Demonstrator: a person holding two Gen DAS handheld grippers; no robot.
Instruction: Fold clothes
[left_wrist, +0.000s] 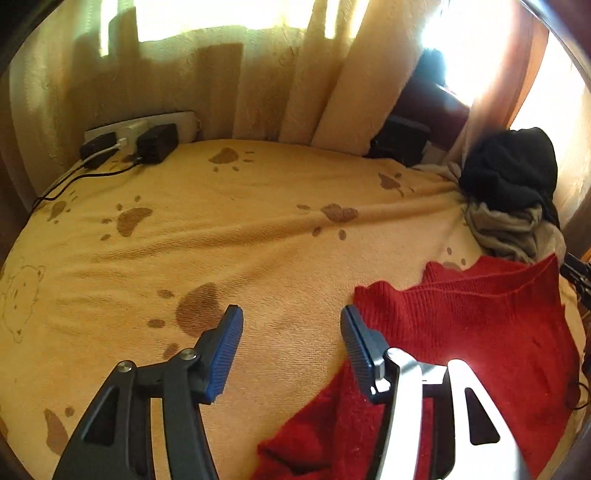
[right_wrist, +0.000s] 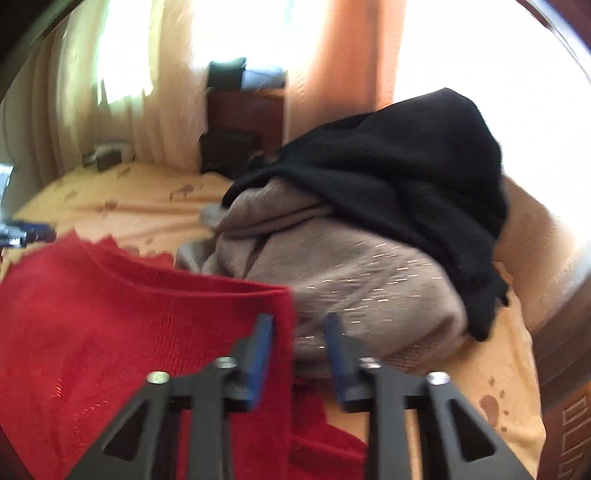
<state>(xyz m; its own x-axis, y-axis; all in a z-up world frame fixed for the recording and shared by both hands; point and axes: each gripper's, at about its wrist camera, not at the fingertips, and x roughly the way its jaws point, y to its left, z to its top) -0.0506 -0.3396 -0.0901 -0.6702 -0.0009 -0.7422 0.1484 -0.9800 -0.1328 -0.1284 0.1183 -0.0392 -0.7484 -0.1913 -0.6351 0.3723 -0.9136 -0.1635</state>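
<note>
**Two open grippers at a half-seen red sweater**

One red sweater (left_wrist: 461, 332) lies on the paw-print blanket (left_wrist: 258, 229), its near part cut off by the frame and by both tools. Left gripper (left_wrist: 291, 325), jaws apart and empty, hangs at the sweater's left edge. Right gripper (right_wrist: 300, 332), blurred, jaws apart, straddles the sweater's right edge without pinching it. Behind the sweater, a grey garment (right_wrist: 351, 266) lies half buried under a black one (right_wrist: 406, 166).

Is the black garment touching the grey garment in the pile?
Touching. The right wrist view shows the black garment draped directly over the grey garment, with no gap along the overlap.
</note>
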